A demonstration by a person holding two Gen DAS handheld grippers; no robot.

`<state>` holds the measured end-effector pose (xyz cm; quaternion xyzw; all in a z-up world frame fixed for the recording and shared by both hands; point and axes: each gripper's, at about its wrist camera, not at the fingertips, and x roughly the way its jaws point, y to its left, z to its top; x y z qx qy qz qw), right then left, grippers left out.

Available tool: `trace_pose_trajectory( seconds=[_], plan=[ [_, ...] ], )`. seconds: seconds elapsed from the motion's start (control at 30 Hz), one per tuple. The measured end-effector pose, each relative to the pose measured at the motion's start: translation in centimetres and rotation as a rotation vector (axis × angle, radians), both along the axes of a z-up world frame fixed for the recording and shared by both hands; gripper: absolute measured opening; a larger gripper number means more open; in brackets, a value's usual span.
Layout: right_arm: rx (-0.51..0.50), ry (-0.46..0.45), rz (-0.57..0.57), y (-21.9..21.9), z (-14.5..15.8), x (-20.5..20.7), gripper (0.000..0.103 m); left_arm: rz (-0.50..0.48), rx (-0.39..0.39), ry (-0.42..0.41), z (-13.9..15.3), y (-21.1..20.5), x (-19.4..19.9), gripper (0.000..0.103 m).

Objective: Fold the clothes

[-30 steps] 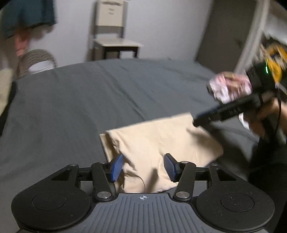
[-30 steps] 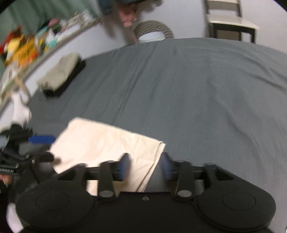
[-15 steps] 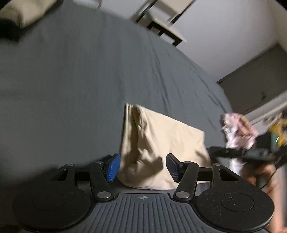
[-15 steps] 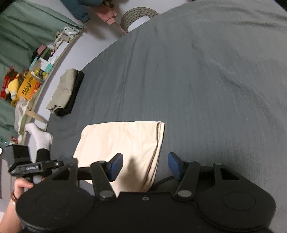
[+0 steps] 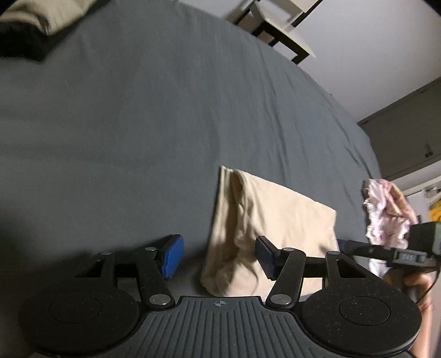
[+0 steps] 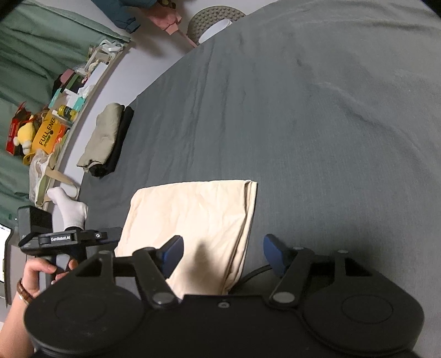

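Grey bedsheet (image 6: 317,115) fills both wrist views, creased but bare across its far half. Near my edge of it lies the folded cream garment (image 6: 198,220), flat in a rough rectangle, with one layered edge raised in a soft ridge in the left view (image 5: 237,209). My left gripper (image 5: 217,256) hangs over the garment's near end, jaws apart and holding nothing; its blue pads (image 5: 172,256) straddle the bunched corner. My right gripper (image 6: 223,256) is likewise spread wide over the opposite near corner, empty. In the right view I see the left gripper's body held in a hand (image 6: 41,272) with a wrist strap. A stack of folded clothes (image 6: 106,140), khaki on black, sits at the bed's far-left edge, well apart from the cream piece. Beyond the bed stands a chair (image 5: 284,24) against the pale wall.
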<state>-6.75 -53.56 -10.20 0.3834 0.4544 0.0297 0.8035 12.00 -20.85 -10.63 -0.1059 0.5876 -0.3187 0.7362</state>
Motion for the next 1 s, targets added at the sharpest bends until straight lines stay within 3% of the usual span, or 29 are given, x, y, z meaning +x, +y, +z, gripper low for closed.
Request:
trace_pose_trajectory(
  seconds=[0.13,0.4,0.47,0.57,0.7,1.0],
  plan=[
    [0.021,-0.001,-0.01,-0.3,-0.2,-0.1,0.064,0.027,-0.061,0.041,-0.7,-0.3,0.9,0.067],
    [0.058,-0.006,-0.005,-0.4,-0.5,0.0,0.066,0.003,-0.139,0.078,-1.4,-0.8,1.5,0.068],
    [0.113,-0.005,0.016,-0.3,-1.0,0.3,0.059,-0.002,-0.165,0.087,-1.6,-0.8,1.7,0.068],
    [0.091,-0.001,0.034,0.3,-0.9,0.7,0.056,-0.015,-0.178,0.083,-1.7,-0.7,2.1,0.068],
    [0.13,-0.002,-0.001,-0.3,-1.3,0.5,0.053,-0.058,-0.187,0.061,-1.5,-0.6,2.1,0.068],
    [0.261,0.0,-0.066,-1.6,-3.1,0.7,0.041,-0.029,-0.271,0.057,-2.3,0.1,2.0,0.067]
  ],
)
